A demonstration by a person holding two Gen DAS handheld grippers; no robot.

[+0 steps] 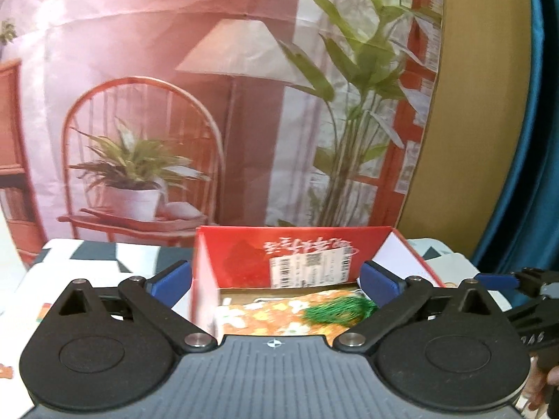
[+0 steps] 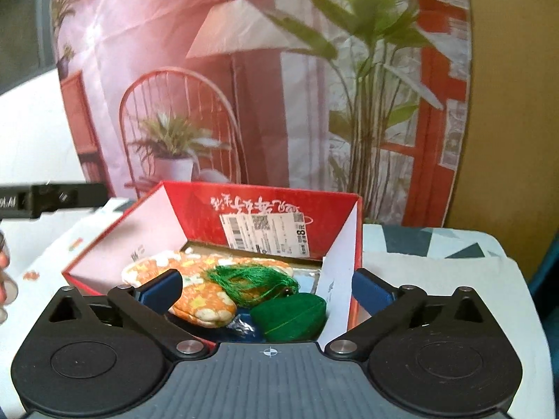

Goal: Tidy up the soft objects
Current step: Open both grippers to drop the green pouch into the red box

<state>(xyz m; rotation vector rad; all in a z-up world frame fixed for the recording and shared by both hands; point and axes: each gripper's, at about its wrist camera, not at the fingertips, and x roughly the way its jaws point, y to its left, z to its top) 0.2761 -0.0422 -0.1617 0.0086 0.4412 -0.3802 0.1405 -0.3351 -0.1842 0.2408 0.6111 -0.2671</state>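
Soft toys (image 2: 195, 289) with a green tassel (image 2: 251, 279) lie inside the red box (image 2: 265, 206), so the left gripper (image 1: 276, 279) and right gripper (image 2: 267, 286) hang wide open, holding nothing, near its front.

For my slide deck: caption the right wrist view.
Open right hand-held gripper over red box holding floral pouch and green tassel.

**Table with a red box on it**

The table (image 2: 436, 262) wears a pale cloth with dark teal triangles. The open red box (image 2: 265, 209) sits on it, towards the far edge. Small orange bits (image 2: 31, 275) lie at the left edge.
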